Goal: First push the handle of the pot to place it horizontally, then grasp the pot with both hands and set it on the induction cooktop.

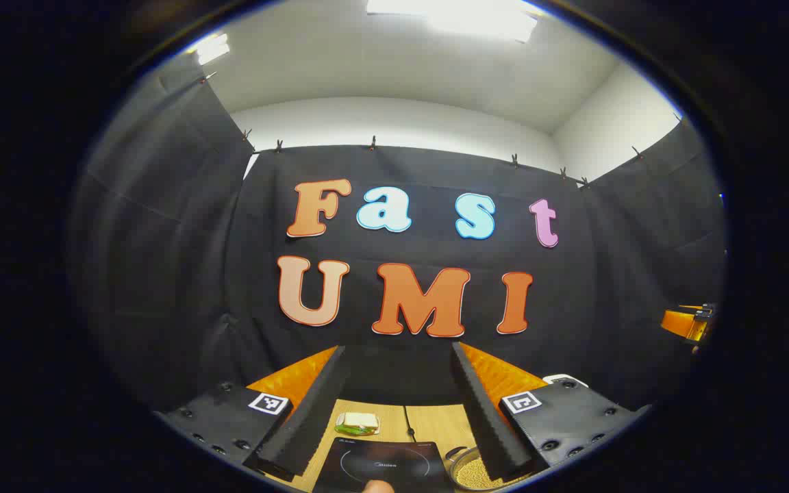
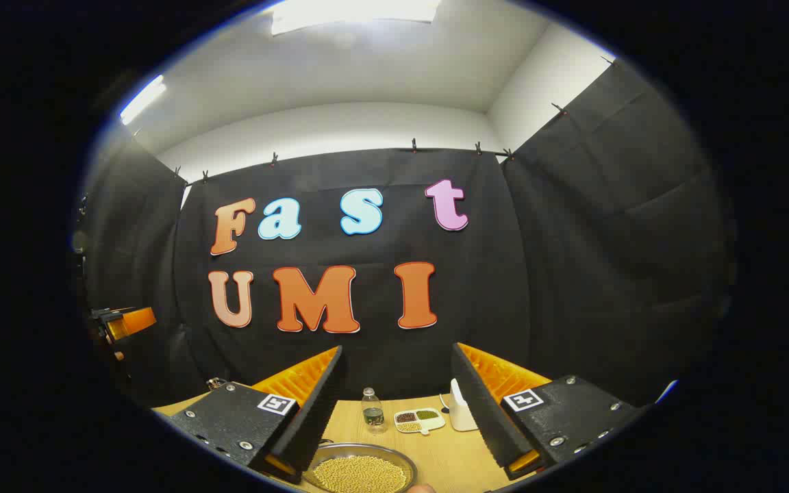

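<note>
Cooktop [image 1: 384, 465] under L hand-held gripper [image 1: 398, 404], pot [image 2: 360, 471] under R

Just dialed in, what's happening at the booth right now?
A person holds both grippers up in the air, aimed at the back wall, with nothing between the fingers. The left gripper hangs open over the induction cooktop, with a sandwich behind it. The right gripper hangs open over the pot, which is filled with small yellowish beans. Behind the pot stand a small bottle, a divided dish and a white container. The pot sits on the wooden table, not yet on the cooktop.
</note>
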Available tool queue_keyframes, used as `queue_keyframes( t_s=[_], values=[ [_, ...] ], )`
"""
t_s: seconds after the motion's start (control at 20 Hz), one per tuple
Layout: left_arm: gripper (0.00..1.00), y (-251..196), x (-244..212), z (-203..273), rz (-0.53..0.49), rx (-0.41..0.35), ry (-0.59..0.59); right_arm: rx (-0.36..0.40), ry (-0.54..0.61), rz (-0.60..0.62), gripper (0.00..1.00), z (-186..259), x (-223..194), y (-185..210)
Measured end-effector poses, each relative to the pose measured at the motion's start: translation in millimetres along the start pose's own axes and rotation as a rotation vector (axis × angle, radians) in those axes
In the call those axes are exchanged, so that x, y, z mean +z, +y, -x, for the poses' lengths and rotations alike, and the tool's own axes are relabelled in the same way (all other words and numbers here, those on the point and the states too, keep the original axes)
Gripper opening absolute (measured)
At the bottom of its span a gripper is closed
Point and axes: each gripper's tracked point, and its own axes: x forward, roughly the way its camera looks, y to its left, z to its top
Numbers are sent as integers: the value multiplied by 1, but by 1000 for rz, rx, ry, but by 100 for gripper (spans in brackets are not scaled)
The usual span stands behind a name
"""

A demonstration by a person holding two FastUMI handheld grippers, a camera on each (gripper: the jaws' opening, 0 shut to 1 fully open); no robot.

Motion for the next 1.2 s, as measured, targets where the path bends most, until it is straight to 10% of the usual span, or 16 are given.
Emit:
queue_keyframes(
  t_s=[0.8, 1.2],
  values=[
    [98, 17, 9, -1, -25, 42, -16, 76, 87, 8, 100, -3, -18, 21],
    [98, 16, 7, 3, -21, 37, -6, 116, 73, 3, 84, 3, -16, 25]
  ],
)
